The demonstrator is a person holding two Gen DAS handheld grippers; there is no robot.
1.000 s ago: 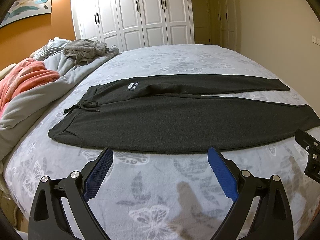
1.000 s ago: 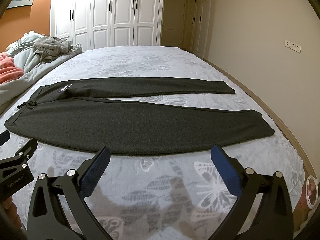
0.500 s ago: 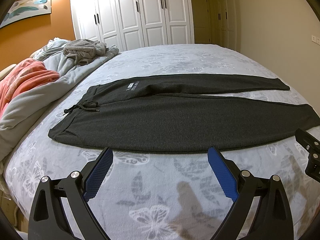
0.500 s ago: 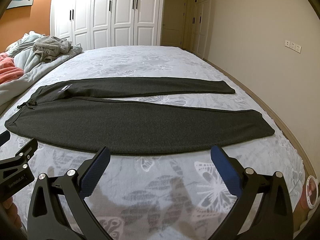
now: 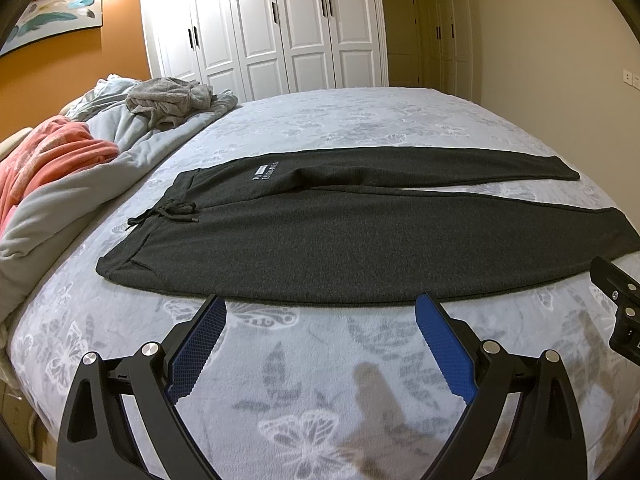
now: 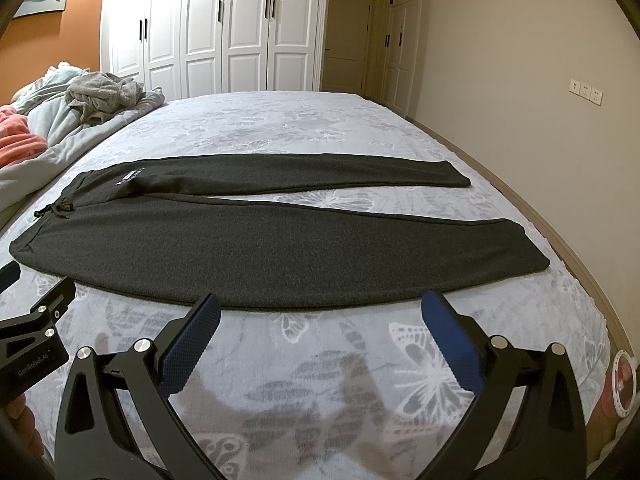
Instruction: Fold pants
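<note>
Two views examined, left wrist first.
Left wrist, pants: dark grey sweatpants (image 5: 360, 248) lie flat and unfolded on the butterfly-print bedspread (image 5: 320, 380), waistband to the left, both legs running right and splayed apart.
Left wrist, drawstring: tied bow (image 5: 176, 214) resting on the waistband.
Left wrist, left gripper (image 5: 320, 312): blue-padded fingers spread wide, holding nothing, just short of the near trouser edge.
Left wrist, surroundings: crumpled grey garment (image 5: 172, 98) and coral blanket (image 5: 52, 152) heaped at far left; white wardrobe (image 5: 280, 28) behind.
Right wrist, pants: same sweatpants (image 6: 300, 256), near leg hem at right.
Right wrist, right gripper (image 6: 320, 310): fingers spread wide, empty, close to the near edge.
Right wrist, left gripper (image 6: 24, 320): partly visible at left edge.
</note>
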